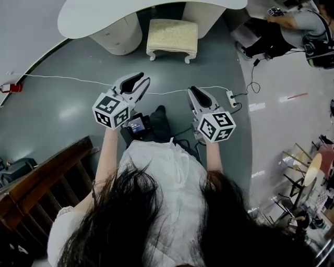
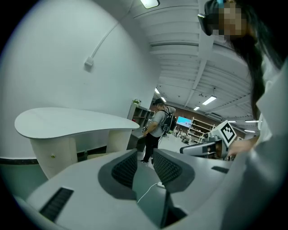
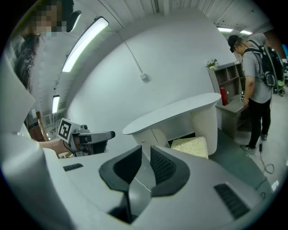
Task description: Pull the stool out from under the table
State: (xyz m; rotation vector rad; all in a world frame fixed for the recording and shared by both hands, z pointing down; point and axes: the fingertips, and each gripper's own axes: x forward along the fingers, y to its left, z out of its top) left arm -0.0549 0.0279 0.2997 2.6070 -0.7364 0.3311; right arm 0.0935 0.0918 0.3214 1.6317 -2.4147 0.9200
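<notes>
Stool (image 1: 172,37) half under desk (image 1: 94,18), straight ahead, well apart, long side crosswise. Slightly nearer: right gripper (image 1: 194,92), not left gripper (image 1: 140,81). Both grippers' fingers (image 3: 163,167) closed, empty.

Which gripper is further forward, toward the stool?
The left gripper: in the head view it reaches nearer the stool than the right gripper, which sits slightly farther back.

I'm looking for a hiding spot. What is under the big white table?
A cream cushioned stool stands between the two chunky bases of the white table. The tabletop covers the space further back, so anything there cannot be seen.
</notes>
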